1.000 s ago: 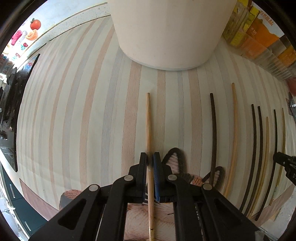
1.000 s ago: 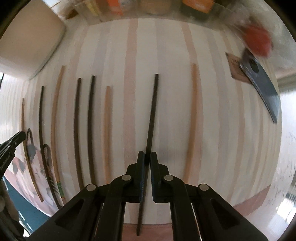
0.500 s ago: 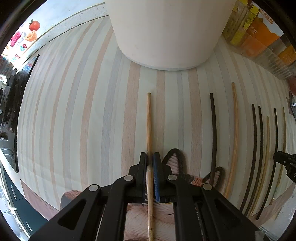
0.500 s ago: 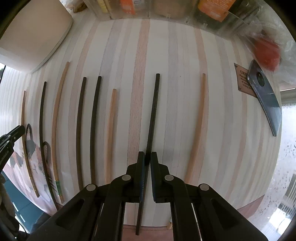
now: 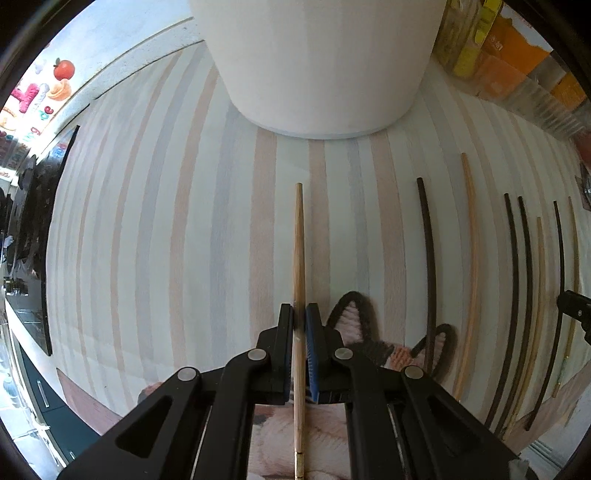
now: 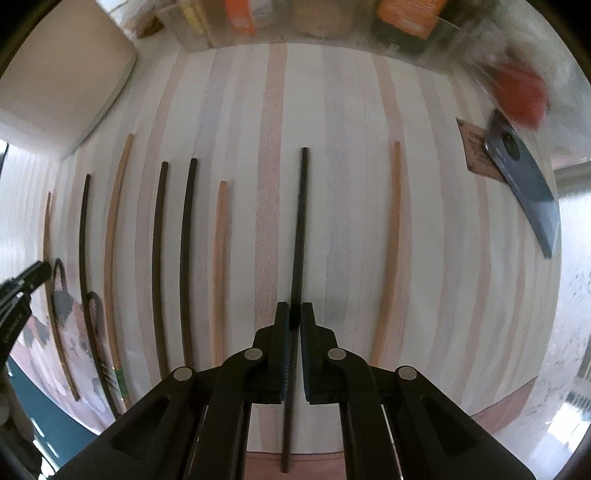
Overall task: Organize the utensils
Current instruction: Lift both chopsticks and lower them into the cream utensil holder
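My left gripper points down at the striped tablecloth and is shut on a light wooden chopstick, which runs away from me between the pads. My right gripper is shut on a black chopstick in the same way. Several more chopsticks lie in a parallel row: dark ones and a light one to the left of the black one, and a light one to its right. In the left wrist view the row lies to the right.
A large white container stands at the far side, ahead of the left gripper. Clear bins of packets line the back edge. A dark phone lies at the right. A cat-print mat sits at the near edge.
The right wrist view has shifted slightly over the table, with the black chopstick still in the jaws. The left gripper and its wooden chopstick have not moved.
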`<state>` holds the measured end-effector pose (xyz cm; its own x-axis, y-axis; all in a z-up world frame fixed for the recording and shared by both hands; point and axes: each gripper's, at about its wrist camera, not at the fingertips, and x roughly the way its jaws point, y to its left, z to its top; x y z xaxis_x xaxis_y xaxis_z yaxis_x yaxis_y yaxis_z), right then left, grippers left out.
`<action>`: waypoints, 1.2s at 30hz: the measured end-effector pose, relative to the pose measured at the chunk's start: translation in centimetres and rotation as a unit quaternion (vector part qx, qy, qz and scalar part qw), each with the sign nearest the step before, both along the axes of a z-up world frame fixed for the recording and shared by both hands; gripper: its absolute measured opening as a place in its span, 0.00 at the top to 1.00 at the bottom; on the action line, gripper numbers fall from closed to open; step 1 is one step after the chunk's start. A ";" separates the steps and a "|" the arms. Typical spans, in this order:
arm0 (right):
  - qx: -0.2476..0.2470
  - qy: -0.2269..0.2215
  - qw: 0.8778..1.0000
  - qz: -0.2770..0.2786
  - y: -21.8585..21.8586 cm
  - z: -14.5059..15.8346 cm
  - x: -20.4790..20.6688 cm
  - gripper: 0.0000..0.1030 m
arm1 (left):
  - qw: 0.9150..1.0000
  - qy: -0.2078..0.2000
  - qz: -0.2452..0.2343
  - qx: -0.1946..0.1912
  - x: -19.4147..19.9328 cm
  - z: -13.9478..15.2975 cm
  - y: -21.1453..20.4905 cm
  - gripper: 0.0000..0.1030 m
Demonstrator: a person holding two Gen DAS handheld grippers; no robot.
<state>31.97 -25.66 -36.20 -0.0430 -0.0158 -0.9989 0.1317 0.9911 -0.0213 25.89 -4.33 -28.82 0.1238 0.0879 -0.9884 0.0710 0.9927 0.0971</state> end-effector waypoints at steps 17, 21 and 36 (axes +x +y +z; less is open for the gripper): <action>0.065 -0.143 0.987 0.020 2.9 11.7 -1.6 0.95 | 0.985 -0.157 0.032 -0.062 -4.0 14.6 3.1 0.96; 0.084 -0.188 0.978 0.029 3.8 15.9 0.0 0.95 | 0.976 -0.196 0.046 -0.080 -3.4 18.4 4.2 0.96; 0.137 -0.355 0.921 0.082 8.1 34.0 8.2 0.95 | 0.921 -0.361 0.041 -0.141 2.3 35.2 5.9 0.96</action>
